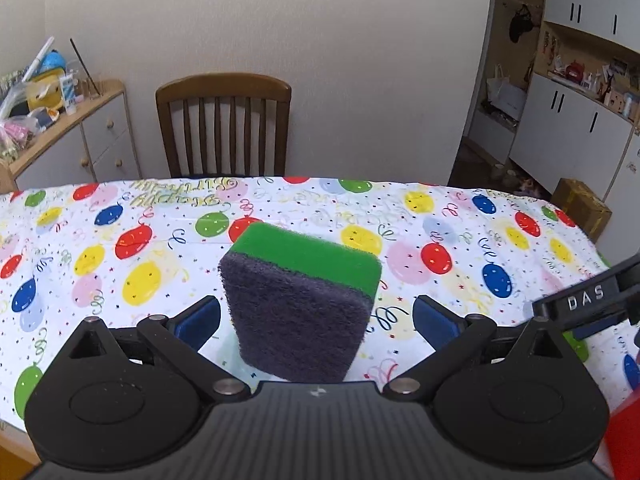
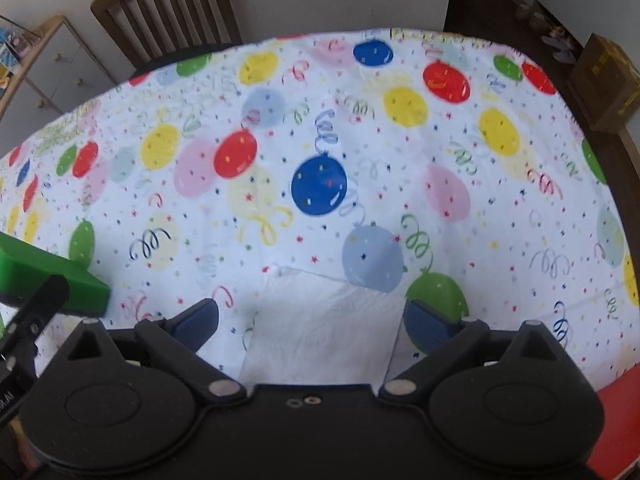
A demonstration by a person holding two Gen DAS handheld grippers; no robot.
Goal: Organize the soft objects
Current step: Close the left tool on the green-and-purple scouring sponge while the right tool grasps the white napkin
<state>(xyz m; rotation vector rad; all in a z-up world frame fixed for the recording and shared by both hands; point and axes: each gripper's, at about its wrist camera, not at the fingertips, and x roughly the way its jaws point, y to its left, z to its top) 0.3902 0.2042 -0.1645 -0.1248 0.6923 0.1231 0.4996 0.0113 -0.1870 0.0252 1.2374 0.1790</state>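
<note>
Sponge (image 1: 300, 304) and napkin (image 2: 324, 332) are seen on a balloon-print tablecloth (image 1: 460, 224), each framed by a hand-held gripper with its jaws spread wide and nothing clamped. In the left wrist view the left gripper (image 1: 316, 318) is held around the sponge, which appears to stand on edge, green layer (image 1: 312, 254) at the far side and dark scouring face toward the camera; neither blue pad is seen touching it. In the right wrist view the right gripper (image 2: 312, 322) is held over the white napkin, which lies flat at the near edge of the table.

The sponge is judged to be the step in hand. A good grasp would be made by centring the jaws on its two side edges and closing gently, since foam gives and may tilt if pinched off-centre. The napkin, being thin, would best be pinched at a raised corner.

The sponge's base is hidden behind the gripper body, so its footing cannot be confirmed. The napkin's near edge is likewise cut off. A red object (image 1: 624, 440) at the near right is cropped and cannot be identified.
</note>
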